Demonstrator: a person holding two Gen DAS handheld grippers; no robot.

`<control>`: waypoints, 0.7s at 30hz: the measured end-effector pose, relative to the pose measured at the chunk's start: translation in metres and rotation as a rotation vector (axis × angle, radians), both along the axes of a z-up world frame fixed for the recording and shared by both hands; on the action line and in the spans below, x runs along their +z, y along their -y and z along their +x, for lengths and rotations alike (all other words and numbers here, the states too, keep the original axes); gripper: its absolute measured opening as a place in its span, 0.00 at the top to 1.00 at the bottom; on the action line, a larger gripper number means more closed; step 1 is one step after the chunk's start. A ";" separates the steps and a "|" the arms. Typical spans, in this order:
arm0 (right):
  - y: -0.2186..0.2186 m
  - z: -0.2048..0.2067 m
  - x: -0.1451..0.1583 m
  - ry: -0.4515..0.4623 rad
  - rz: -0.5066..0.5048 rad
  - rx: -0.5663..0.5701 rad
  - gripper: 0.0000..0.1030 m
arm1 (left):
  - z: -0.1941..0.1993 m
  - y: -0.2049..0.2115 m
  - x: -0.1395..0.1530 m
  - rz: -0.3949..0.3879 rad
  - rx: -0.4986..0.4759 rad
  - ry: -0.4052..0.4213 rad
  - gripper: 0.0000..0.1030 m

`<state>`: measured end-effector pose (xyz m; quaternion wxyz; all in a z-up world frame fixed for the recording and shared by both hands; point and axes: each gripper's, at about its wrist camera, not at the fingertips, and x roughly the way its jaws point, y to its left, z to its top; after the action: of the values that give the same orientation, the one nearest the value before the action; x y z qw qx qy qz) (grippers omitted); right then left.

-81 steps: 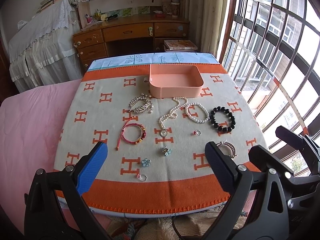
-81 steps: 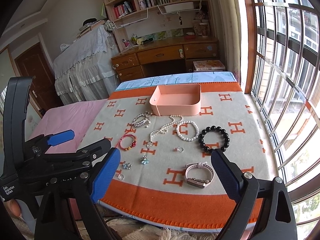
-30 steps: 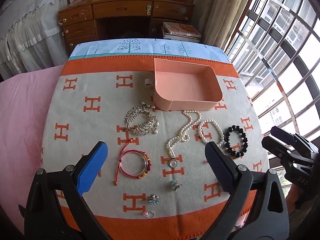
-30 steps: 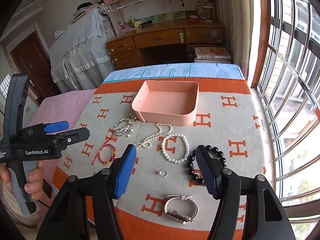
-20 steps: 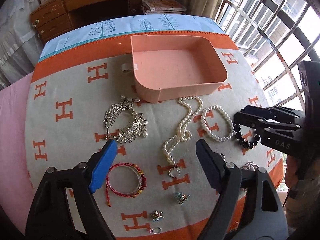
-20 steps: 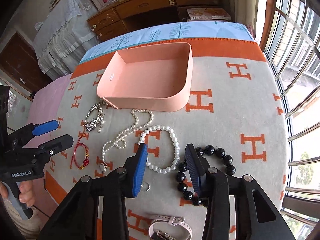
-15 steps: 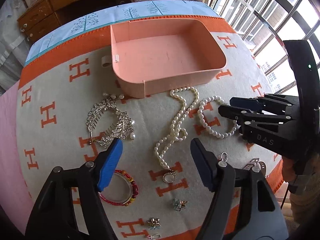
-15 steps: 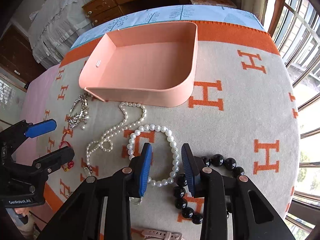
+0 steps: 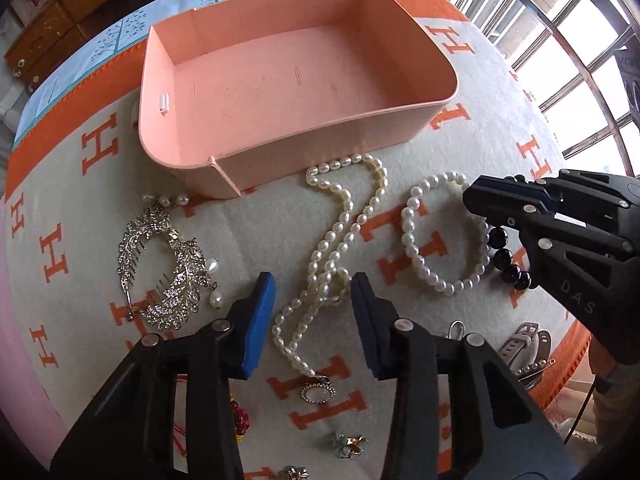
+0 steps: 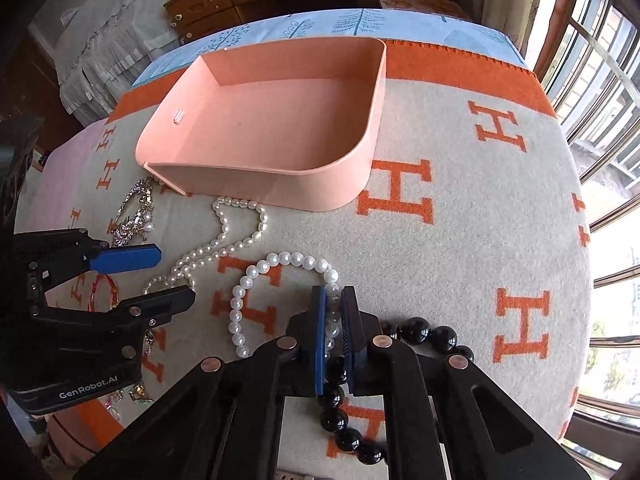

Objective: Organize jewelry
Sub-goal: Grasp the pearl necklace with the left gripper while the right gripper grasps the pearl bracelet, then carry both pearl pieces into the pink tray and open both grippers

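An empty pink tray (image 9: 320, 148) (image 10: 260, 188) stands on the orange-and-cream blanket. In front of it lie a long pearl necklace (image 9: 332, 240) (image 10: 224, 240), a pearl bracelet (image 9: 412, 232) (image 10: 256, 268) and a black bead bracelet (image 9: 502, 258) (image 10: 432, 336). My left gripper (image 9: 314, 292) (image 10: 172, 276) points down over the necklace. Its jaws are closing, with the doubled strands between the blue pads and a gap on both sides. My right gripper (image 10: 332, 304) (image 9: 476, 200) is shut on the right side of the pearl bracelet, and pearls show between its pads.
A silver hair comb (image 9: 168, 272) lies left of the necklace, with a red cord bracelet (image 10: 104, 288) nearer me. A watch (image 9: 528, 344), a ring (image 9: 458, 328) and small flower earrings (image 9: 348, 444) sit by the blanket's front edge. A window is to the right and a wooden desk behind.
Both grippers have sunk close to the blanket. The left jaws narrowed around the pearl necklace. The right jaws closed onto the pearl bracelet.
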<state>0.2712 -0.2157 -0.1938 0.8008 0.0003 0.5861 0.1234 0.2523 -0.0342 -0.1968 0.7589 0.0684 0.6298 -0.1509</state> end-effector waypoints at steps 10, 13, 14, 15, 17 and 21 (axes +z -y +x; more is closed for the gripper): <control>0.002 -0.024 0.073 0.119 0.067 0.012 0.93 | -0.001 0.003 0.031 -0.043 0.021 0.087 0.93; -0.006 -0.024 0.103 0.173 0.078 0.024 0.93 | 0.002 -0.004 0.064 -0.071 0.041 0.153 0.93; -0.010 -0.023 0.112 0.192 0.081 0.026 0.93 | 0.001 -0.007 0.076 -0.081 0.049 0.177 0.93; -0.010 -0.023 0.123 0.213 0.084 0.026 0.93 | 0.000 -0.008 0.087 -0.090 0.055 0.202 0.93; -0.009 -0.022 0.142 0.258 0.092 0.015 0.93 | -0.008 -0.012 0.117 -0.108 0.069 0.253 0.93; -0.019 -0.010 0.174 0.328 0.108 -0.024 0.93 | -0.010 -0.017 0.168 -0.140 0.099 0.348 0.93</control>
<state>0.2614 -0.1965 -0.0196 0.8859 0.0302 0.4401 0.1435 0.2424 -0.0175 -0.0287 0.8657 0.0095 0.4798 -0.1426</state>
